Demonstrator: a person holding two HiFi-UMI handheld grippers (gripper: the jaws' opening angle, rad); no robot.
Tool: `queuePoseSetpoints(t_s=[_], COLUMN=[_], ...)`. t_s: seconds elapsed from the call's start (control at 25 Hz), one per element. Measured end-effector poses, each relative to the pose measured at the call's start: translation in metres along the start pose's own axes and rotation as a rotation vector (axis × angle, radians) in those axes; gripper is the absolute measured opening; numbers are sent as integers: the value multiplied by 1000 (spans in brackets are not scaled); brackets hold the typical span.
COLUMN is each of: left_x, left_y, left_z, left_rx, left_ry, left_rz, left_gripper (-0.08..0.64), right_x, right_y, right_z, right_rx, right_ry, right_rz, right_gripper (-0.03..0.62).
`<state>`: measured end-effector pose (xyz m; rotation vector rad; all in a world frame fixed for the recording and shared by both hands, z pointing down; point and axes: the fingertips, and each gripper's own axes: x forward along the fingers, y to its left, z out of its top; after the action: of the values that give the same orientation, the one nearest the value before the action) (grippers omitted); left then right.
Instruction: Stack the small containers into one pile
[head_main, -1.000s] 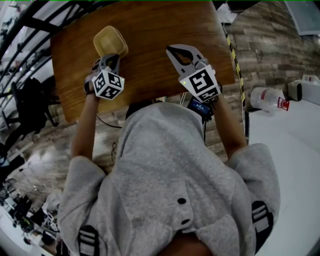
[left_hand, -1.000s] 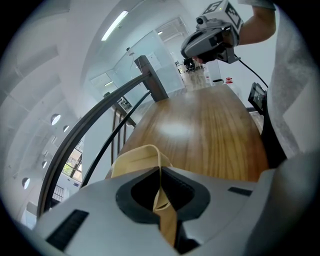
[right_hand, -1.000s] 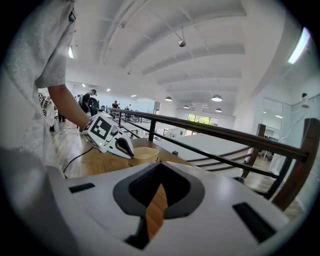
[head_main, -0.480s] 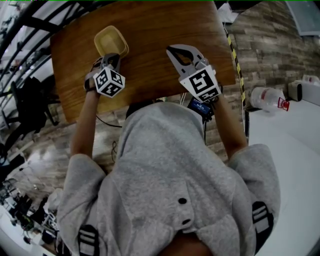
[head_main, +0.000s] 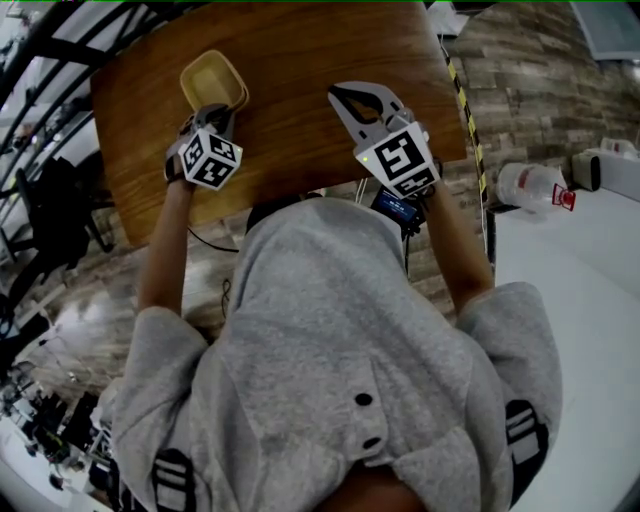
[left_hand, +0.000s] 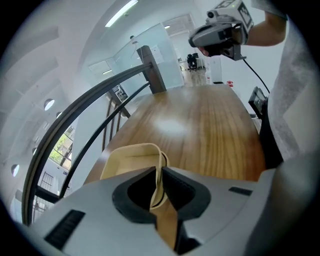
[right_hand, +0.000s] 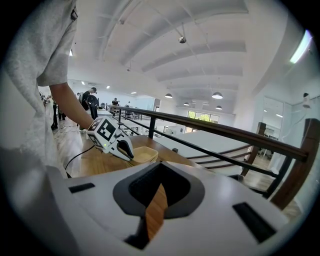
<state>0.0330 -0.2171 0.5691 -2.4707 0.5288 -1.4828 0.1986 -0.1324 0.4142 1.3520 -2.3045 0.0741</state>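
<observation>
Far left on the brown wooden surface (head_main: 300, 60): pale yellow plastic container (head_main: 212, 80) with rounded corners, shallow, upright, open side up, close to the left edge. Whether one container or several nested, impossible to tell.

Just near of it: left claw (head_main: 215, 108), white and grey, with a black-and-white marker cube (head_main: 211, 160) at its rear. Reaches over the container's near rim. Narrow, and easing open, with the thin near wall of the container standing between the dark pads (left_hand: 177, 187), both of them touching it.

Bare wood between the two claws, well apart from each other.

Right of centre: right claw (head_main: 336, 91), same make, with its own marker cube (head_main: 398, 160), above the surface near its near edge. Closed tip to tip, with nothing inside, only wood grain showing through the hollow behind the tips.

Near side: grey hooded top (head_main: 340, 340) of the person, bare forearms leading up to both claws.

Beyond the left edge: dark metal railing (left_hand: 95, 107), curving past the surface.
</observation>
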Motion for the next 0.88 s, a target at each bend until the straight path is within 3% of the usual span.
queuePoseSetpoints(t_s=[0.16, 0.32, 0.52, 0.68, 0.88], left_x=[-5, -22, -67, -112, -165], left_y=[2, 17, 40, 40, 40], left_z=[1, 3, 8, 22, 38], left_rx=[-101, -231, -439, -513, -672], left_ry=[-32, -89, -224, -324, -478], left_rz=[-23, 16, 127, 186, 307], left_gripper=[146, 158, 156, 155, 32], right_x=[1, 6, 9, 6, -4], right_y=[6, 13, 25, 27, 29], right_z=[1, 5, 14, 29, 42], right_rx=[-4, -8, 19, 84, 196], right_ry=[1, -6, -22, -55, -95], right_rz=[21, 39, 37, 6, -33], right_gripper=[15, 14, 15, 15, 15])
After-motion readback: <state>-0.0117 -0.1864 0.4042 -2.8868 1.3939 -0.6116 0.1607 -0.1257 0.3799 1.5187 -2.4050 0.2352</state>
